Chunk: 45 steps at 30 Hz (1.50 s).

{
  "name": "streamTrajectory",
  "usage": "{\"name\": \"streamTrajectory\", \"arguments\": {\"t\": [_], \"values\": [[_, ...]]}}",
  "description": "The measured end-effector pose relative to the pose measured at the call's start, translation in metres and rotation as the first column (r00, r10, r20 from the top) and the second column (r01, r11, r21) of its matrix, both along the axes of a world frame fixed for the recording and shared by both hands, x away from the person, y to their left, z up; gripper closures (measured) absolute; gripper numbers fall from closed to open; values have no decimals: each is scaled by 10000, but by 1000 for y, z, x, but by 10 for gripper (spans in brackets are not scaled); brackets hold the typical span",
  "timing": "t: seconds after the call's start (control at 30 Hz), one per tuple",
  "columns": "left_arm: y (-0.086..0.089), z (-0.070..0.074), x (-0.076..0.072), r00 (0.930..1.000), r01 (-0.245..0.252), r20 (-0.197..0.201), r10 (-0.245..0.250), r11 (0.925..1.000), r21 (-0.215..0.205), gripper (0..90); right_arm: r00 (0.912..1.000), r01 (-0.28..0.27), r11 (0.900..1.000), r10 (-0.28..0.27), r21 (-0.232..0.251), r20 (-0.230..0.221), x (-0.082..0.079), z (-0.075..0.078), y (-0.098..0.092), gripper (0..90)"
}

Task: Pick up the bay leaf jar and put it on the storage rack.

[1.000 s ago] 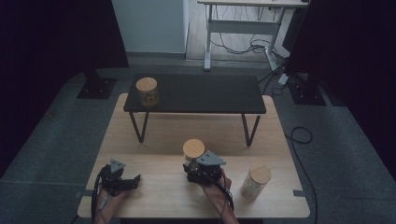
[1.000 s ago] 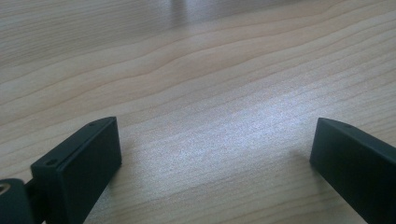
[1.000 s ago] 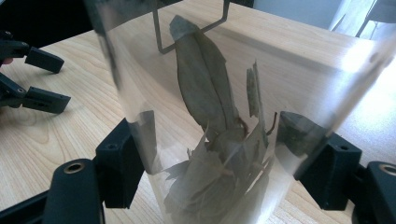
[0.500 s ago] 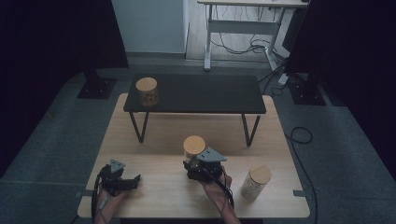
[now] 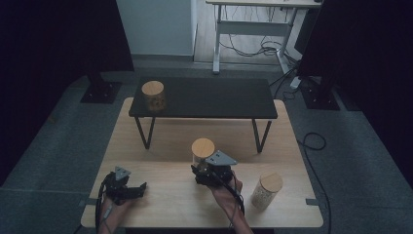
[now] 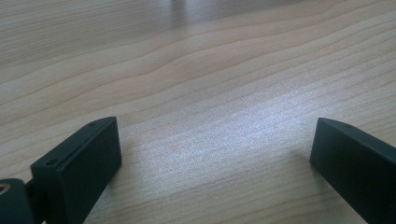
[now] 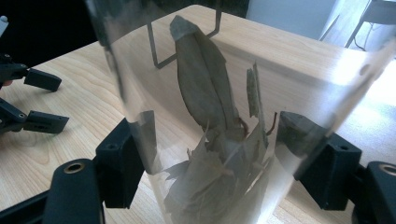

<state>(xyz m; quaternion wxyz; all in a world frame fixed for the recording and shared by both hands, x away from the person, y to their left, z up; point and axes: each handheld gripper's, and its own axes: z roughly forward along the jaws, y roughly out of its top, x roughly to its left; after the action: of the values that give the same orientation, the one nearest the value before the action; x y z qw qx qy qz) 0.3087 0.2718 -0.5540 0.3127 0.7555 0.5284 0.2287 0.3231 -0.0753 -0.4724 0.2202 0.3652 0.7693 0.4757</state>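
Note:
A clear glass jar (image 5: 203,147) with a round wooden lid and dried leaves inside (image 7: 219,116) sits between the jaws of my right gripper (image 5: 203,166) (image 7: 219,163). The gripper is shut on the jar's lower wall, over the middle of the wooden table (image 5: 170,136). My left gripper (image 5: 140,187) (image 6: 215,149) lies low at the table's front left. Its jaws are wide open with bare wood between them. It also shows at the left of the right gripper view (image 7: 49,100).
A second lidded jar (image 5: 153,95) stands on the left end of the low black table (image 5: 209,97) at the back. A third jar (image 5: 266,190) stands on the wooden table just right of my right hand.
The right gripper and its jar have crept slightly away from the front edge. The left gripper has stayed put.

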Motion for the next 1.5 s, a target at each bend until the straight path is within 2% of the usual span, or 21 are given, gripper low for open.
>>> {"name": "streamTrajectory", "arguments": {"t": [0.23, 0.73, 1.5], "values": [[0, 0, 0, 10000, 0, 0, 0, 10000, -1, 17, 10000, 59, 9999, -59, 150, -49, 1, 2, 0, 253], [0, 0, 0, 10000, 6, 0, -6, 10000, 1, 17, 10000, 29, 9999, -30, 99, 35, 3, 8, 3, 253], [0, 0, 0, 10000, 49, -11, -49, 10000, 19, 16, 10000, -31, 10000, 31, 1, 93, 12, 26, 4, 253]]}}
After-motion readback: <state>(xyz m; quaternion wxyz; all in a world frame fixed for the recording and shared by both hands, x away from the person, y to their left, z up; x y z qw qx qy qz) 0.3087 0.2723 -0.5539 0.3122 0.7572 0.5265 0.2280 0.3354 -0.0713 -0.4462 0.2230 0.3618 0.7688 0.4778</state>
